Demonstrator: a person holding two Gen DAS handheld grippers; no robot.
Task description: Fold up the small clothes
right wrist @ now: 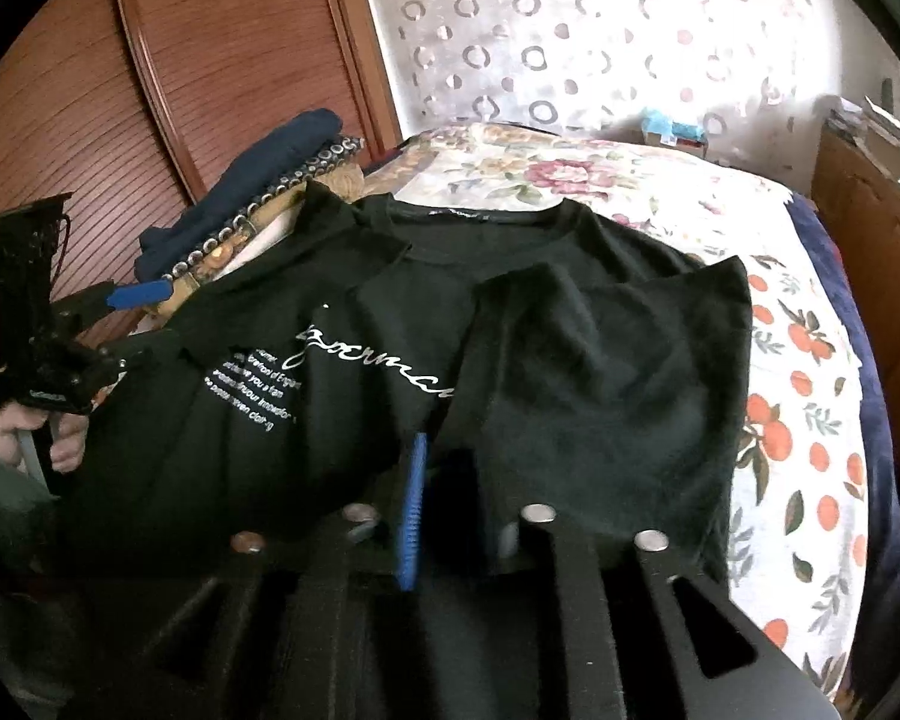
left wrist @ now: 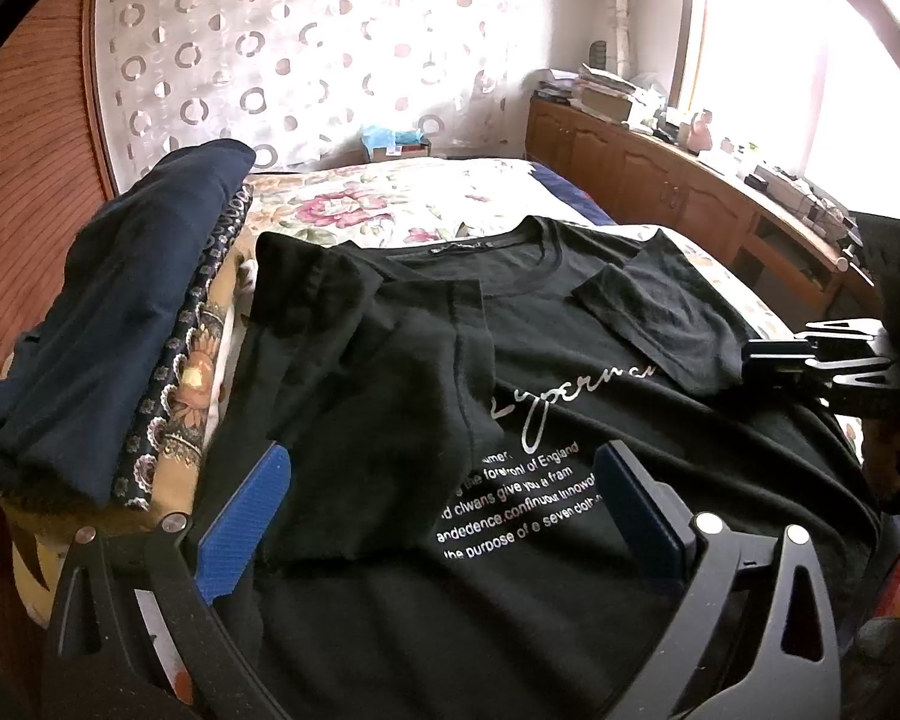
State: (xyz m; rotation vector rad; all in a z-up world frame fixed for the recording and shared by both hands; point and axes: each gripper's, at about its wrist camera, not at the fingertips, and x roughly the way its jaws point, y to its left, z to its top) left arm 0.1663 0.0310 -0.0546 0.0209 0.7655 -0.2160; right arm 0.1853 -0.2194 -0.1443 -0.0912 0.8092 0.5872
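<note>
Black T-shirt (left wrist: 570, 420) on bed (left wrist: 426, 192), both sleeves folded in; left tool (left wrist: 444, 510) wide, right tool (right wrist: 450, 510) narrow, seemingly pinching its hem; body unfolded.

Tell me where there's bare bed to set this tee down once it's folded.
Free: the floral bedspread beyond the black T-shirt collar, toward the curtain, and the orange-print strip along the shirt's right edge. Crowded: the left side, where the stack of folded clothes butts against the shirt, with the left gripper beside it.
</note>
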